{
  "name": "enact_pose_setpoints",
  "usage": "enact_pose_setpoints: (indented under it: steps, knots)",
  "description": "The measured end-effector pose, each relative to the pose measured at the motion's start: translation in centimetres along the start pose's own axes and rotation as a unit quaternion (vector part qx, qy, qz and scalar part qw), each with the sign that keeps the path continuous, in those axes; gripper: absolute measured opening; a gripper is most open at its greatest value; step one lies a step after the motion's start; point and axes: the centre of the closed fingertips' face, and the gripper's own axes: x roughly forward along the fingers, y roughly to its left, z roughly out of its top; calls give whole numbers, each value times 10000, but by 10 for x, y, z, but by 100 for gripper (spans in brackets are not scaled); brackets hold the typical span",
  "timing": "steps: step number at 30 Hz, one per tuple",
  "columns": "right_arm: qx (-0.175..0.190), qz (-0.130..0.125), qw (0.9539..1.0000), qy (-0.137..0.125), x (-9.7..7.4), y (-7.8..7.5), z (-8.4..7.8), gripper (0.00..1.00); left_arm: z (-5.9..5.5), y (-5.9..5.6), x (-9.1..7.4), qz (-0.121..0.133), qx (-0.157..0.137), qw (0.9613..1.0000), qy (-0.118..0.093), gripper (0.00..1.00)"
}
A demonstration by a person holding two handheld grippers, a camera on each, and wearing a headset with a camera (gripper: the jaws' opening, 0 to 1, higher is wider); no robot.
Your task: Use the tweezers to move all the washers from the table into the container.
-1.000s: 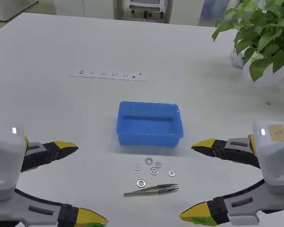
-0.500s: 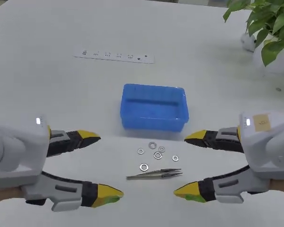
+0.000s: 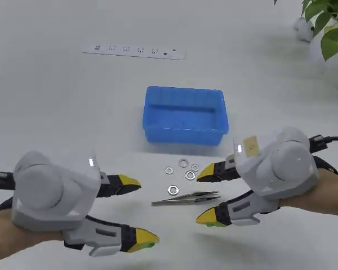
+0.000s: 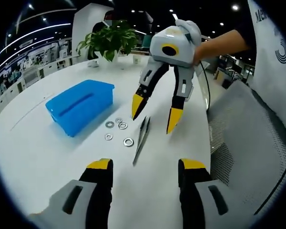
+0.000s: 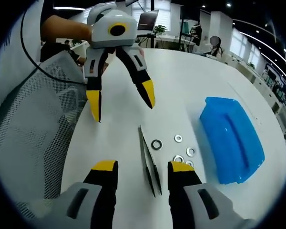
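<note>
Metal tweezers lie flat on the white table, with several small washers just beyond them. A blue container stands behind the washers. My right gripper is open, its jaws standing either side of the tweezers' right end. My left gripper is open to the left of the tweezers, holding nothing. In the left gripper view, the tweezers lie ahead of my left gripper, facing the right gripper. In the right gripper view, the tweezers run between the jaws of my right gripper.
A white power strip lies at the back of the table. A potted plant stands at the far right corner. A mesh office chair stands beside the table's near edge.
Both grippers have moved inward toward the tweezers, the right one now straddling their end. The head camera has tilted down. Tweezers, washers and container have not moved.
</note>
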Motion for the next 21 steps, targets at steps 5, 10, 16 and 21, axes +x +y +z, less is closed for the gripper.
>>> enact_pose_setpoints:
  steps: [5,10,16,21]
  knots:
    - [-45,88,9999,57,3,-1,-2,37,-4,3,11,-157,44,9998,83,53]
    - [-133,123,9995,257,7,-7,-9,33,-8,4,22,-328,124,9992,192,45]
    - [-230,223,9986,416,10,-8,-15,28,-3,8,30,-379,24,9993,54,42]
    - [-335,188,9985,396,10,-12,-14,24,-5,11,33,-374,260,9989,142,38]
